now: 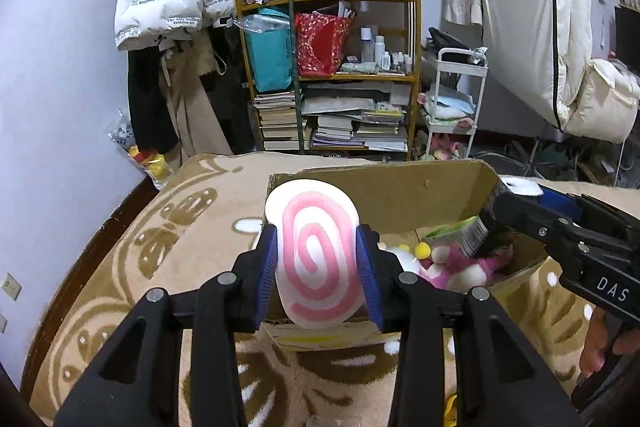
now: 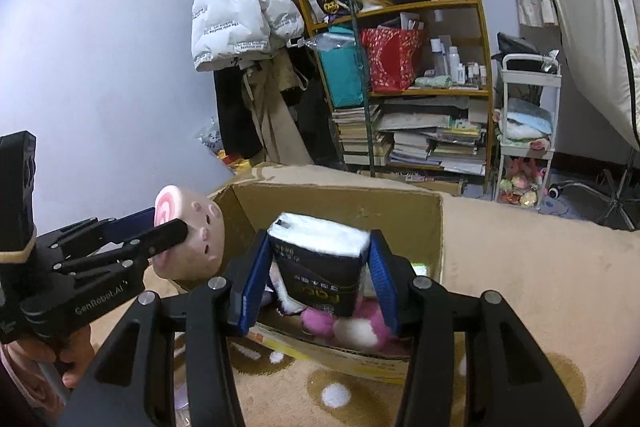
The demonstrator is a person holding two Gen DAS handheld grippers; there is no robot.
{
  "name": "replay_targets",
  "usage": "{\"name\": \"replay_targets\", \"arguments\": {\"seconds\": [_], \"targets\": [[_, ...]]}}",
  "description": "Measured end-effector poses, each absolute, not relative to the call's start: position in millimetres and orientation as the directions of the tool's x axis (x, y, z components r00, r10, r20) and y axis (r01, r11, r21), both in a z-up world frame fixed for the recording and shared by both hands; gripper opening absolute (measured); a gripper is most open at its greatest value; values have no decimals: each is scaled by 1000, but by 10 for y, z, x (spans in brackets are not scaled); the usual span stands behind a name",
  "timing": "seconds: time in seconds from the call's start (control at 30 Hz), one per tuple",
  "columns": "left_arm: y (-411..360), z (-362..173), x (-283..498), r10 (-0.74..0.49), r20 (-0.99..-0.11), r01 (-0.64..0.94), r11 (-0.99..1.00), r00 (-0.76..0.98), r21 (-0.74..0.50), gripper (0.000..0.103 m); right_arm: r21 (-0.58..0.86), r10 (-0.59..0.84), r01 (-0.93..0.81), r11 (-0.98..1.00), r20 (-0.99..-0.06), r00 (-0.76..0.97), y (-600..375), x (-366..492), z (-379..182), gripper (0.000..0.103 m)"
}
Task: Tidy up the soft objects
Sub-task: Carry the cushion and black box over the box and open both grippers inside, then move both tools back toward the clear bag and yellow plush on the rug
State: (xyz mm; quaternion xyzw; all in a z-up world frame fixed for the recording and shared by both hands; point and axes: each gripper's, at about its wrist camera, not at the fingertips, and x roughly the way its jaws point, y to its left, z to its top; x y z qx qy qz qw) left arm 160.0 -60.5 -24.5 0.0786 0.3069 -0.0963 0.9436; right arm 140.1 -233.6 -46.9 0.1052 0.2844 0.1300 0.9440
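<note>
The left gripper (image 1: 320, 267) is black angular plastic with 2 blue ribbed pads (image 1: 269, 269) and 4 round silver screws along its linkage. In the right wrist view its side reads "GenRoboAI", lower left. The right gripper (image 2: 320, 275) matches, marked "DAS" at the left view's right edge. Bare skin shows on the hand (image 2: 60, 359).

Right gripper (image 2: 322, 267): blue-padded jaws closed on a dark tissue pack (image 2: 320, 265) with a white top, held upright over the open cardboard box (image 2: 340, 205). Box contents, below and behind the pack: pink-and-white plush toy (image 2: 352, 327). Left gripper (image 2: 168, 227), to the left of the tongs: clamped on a pale pink pig-faced plush (image 2: 192, 239) with a pink spiral end, held at the box's left wall. Underlay: beige patterned rug (image 2: 540, 287). Beyond the box: wooden shelf (image 2: 420, 93) of books and bags, white puffer jacket (image 2: 240, 11).
</note>
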Motion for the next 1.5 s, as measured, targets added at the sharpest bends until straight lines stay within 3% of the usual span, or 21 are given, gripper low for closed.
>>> {"name": "replay_targets", "arguments": {"seconds": [0.23,0.4,0.47,0.57,0.73,1.0,1.5], "targets": [[-605,-265,1568,-161,-612,253,965,774,66,52,273,307,-181,945,-542,782,-2321,1393,-504,52],[-609,-207,1455,-139,-596,246,964,791,101,65,281,306,-174,944,-544,781,-2325,1351,-483,63],[-599,-200,1404,-133,-607,248,963,784,109,66,286,295,-157,945,-547,783,-2340,1319,-471,76],[-573,-179,1309,-106,-618,238,962,779,135,68,305,290,-135,943,-548,785,-2362,1273,-448,81],[-481,-104,1145,-84,-631,209,970,771,126,89,294,283,-133,947,-560,778,-2358,1139,-384,89],[-391,-85,859,-64,-693,207,970,718,125,93,287,270,-122,950,-559,784,-2387,828,-279,101],[-263,-360,670,-55,-804,189,979,591,71,93,266,298,-163,950,-621,725,-2250,400,-355,103]]}}
